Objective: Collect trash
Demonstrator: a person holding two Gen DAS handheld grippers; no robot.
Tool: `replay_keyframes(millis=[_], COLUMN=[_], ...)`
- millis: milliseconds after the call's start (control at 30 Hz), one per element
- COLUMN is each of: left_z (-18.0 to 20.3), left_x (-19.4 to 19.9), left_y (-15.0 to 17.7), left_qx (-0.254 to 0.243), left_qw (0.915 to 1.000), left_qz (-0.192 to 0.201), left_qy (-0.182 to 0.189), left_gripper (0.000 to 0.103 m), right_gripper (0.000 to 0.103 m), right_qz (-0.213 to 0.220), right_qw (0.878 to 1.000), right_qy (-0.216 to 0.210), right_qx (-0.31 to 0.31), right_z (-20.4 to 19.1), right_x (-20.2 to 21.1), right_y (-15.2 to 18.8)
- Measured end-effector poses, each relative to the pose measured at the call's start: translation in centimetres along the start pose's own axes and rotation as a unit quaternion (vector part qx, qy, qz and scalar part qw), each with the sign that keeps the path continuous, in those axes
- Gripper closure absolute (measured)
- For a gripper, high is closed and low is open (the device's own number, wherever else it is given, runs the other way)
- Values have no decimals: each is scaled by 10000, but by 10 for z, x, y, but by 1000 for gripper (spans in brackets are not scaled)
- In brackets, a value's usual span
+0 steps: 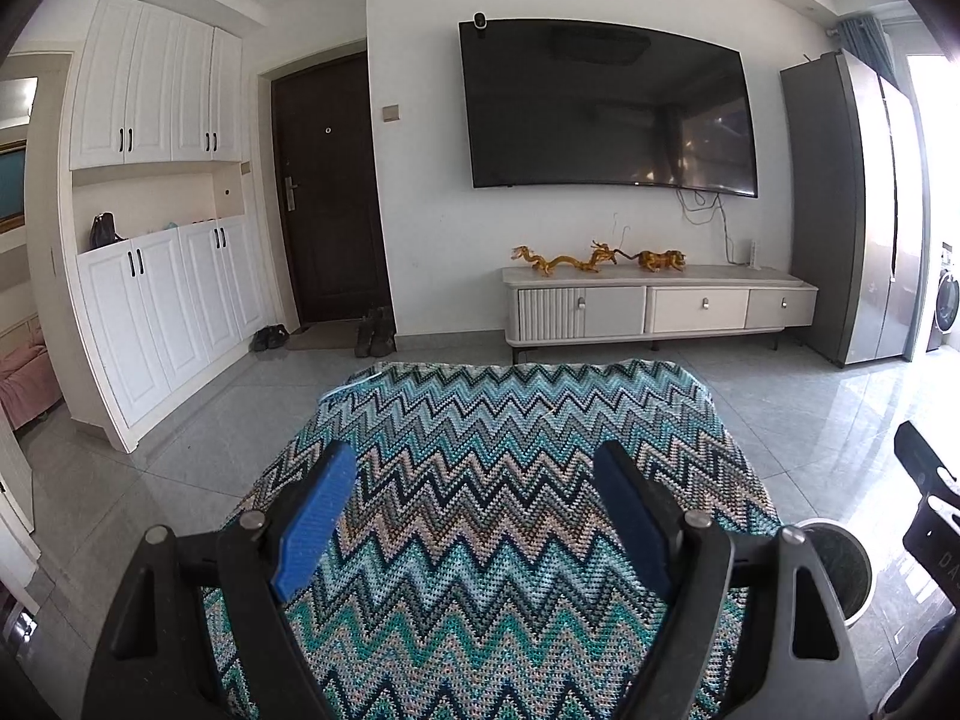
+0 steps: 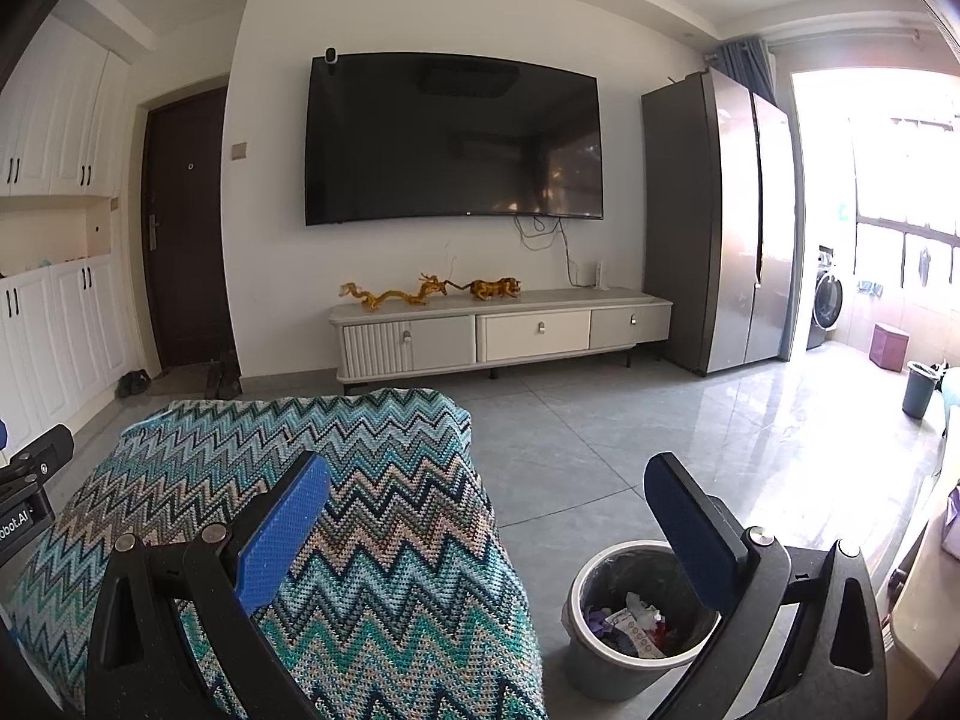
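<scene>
Under both grippers, zigzag cloth [image 1: 480,480], grey tiled floor [image 2: 600,450]

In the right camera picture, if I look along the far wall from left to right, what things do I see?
White cupboards → dark door → big black TV above the low TV cabinet → tall grey fridge → washing machine by the bright window.

black grippers [image 1: 474,480] (blue ribbed pads [image 1: 315,516])

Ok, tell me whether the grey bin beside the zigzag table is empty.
Not empty: the grey bin stands upright with crumpled wrappers and paper scraps in its bottom.
</scene>
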State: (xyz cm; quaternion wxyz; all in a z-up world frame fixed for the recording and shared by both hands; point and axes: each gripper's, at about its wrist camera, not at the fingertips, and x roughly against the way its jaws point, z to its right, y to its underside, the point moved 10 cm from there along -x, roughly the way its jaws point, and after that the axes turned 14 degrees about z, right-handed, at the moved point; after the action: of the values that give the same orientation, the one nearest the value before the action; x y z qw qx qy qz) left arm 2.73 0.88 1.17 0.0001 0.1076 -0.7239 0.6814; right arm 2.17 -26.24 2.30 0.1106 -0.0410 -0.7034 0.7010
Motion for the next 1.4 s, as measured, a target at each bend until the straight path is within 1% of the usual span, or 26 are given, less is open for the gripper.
replay_keyframes(millis=[367,1400], left_z=[-3,-4], left_x=[5,9], left_y=[-2,-8], left_qx=[6,81], left_qw=[10000,9999], left_qz=[42,117], left_qy=[-35,32], left_gripper=[22,22], right_gripper=[0,0], right_qz=[52,122], right_qw=[10000,9999], right_qy=[-9,15], right_qx=[21,104], right_z=[-1,-7], right_x=[4,10], right_y=[-2,-6])
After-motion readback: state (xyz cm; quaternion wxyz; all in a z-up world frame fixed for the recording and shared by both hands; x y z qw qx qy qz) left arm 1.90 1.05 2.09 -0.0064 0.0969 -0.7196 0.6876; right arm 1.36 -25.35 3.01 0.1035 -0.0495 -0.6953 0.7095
